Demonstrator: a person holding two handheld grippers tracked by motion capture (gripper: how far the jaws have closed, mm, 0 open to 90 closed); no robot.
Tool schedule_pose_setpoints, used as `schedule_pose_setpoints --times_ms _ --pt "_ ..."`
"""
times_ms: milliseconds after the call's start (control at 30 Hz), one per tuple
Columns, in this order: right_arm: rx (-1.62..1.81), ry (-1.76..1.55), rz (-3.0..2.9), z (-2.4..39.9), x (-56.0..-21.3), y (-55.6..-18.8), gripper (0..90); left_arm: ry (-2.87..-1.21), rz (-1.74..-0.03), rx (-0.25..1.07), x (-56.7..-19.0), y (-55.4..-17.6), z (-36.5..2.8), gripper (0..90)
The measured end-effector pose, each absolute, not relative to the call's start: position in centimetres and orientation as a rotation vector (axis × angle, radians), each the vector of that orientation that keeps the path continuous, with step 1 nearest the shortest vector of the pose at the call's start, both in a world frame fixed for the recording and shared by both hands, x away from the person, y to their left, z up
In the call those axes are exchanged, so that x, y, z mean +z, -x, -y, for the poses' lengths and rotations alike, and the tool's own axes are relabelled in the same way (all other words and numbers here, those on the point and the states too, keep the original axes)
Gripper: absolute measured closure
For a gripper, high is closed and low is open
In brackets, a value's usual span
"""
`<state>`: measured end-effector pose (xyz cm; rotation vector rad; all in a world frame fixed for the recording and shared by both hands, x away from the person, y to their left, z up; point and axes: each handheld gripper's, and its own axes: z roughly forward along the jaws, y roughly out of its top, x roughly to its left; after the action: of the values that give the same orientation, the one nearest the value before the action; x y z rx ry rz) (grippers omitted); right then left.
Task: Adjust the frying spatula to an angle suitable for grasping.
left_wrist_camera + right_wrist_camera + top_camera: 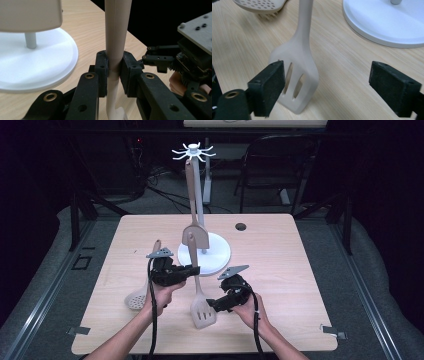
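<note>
I see a smooth beige plastic slotted spatula (199,290), blade on the pale wood-grain tabletop (280,270). Left tool (114,72) clamps its handle; right tool (334,87) gapes wide, holding nothing.

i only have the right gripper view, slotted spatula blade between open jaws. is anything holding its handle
Observer: Yes. The left gripper is shut on the slotted spatula handle, seen in its own view.
Operator: is the rack empty
Observer: No. One turner hangs from the white rack in the high view.
Operator: that skimmer at my top edge, is it held
Observer: No. The skimmer lies flat on the table, beside the left hand.
</note>
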<state>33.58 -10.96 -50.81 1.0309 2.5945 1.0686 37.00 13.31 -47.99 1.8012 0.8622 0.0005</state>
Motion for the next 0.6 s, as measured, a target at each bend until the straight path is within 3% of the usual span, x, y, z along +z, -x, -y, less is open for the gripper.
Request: schedule_pose_setpoints --times_ms 600 --pt "0.991 -1.056 -2.556 14.1 -49.8 -34.3 5.0 -1.812 -0.766 0.099 -45.9 -37.0 -12.4 77.5"
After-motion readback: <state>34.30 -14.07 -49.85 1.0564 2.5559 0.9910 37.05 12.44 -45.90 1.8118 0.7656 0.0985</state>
